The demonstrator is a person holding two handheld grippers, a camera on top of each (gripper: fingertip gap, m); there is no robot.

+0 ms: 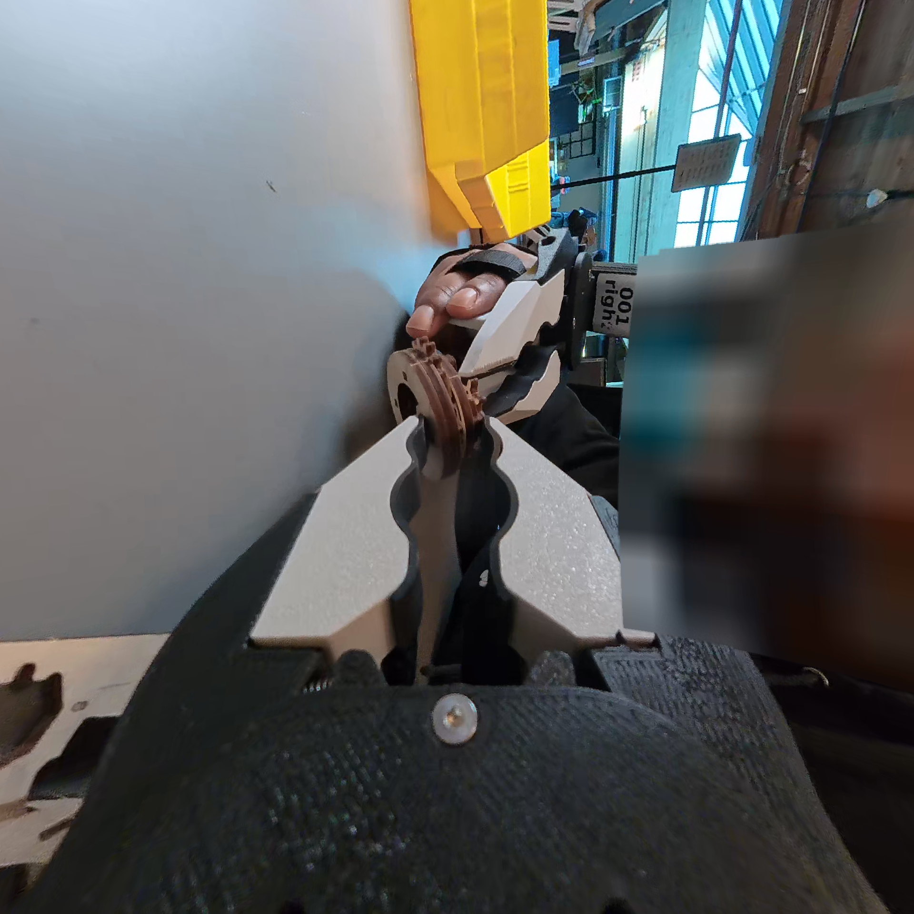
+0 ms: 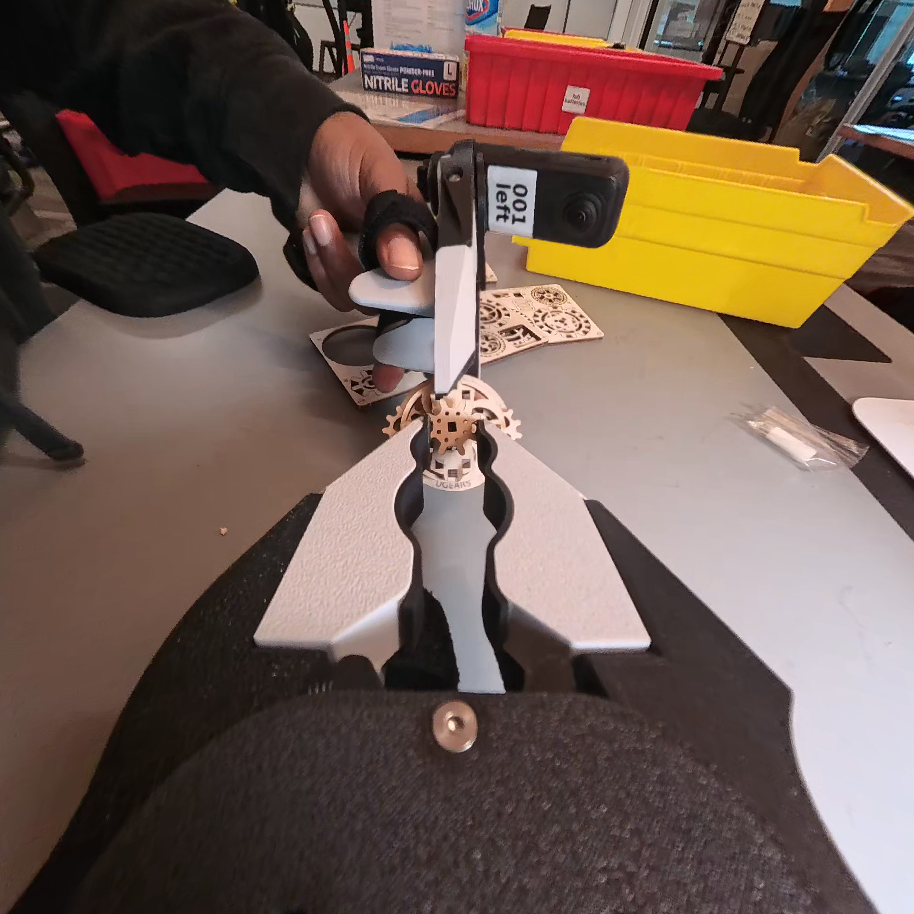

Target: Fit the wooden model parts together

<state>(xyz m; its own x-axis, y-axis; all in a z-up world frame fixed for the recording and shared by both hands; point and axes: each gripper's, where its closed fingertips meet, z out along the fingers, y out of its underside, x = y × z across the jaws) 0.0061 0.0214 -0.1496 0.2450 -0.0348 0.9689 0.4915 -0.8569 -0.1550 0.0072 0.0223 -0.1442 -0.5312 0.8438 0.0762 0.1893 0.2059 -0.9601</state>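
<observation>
A wooden gear assembly (image 1: pixel 435 395) of stacked discs is held above the grey table (image 2: pixel 198 445). My left gripper (image 1: pixel 450 423) is shut on it, pinching the stack edge-on. In the right wrist view the left gripper (image 2: pixel 452 390) comes down from above onto the larger toothed discs (image 2: pixel 502 418). My right gripper (image 2: pixel 451 430) is shut on a small pale gear (image 2: pixel 447 428) pressed against the front of those discs. It also shows in the left wrist view (image 1: pixel 475 378), meeting the stack from the far side. A hand holds each gripper.
A yellow bin (image 2: pixel 717 237) stands at the back right of the table, a red bin (image 2: pixel 569 84) and a glove box (image 2: pixel 410 74) behind it. Punched wooden part sheets (image 2: pixel 539 316) lie beyond the grippers. A small plastic bag (image 2: pixel 801 440) lies at the right. A black chair (image 2: pixel 148 262) stands at the left. My left and right fingertips are right by each other.
</observation>
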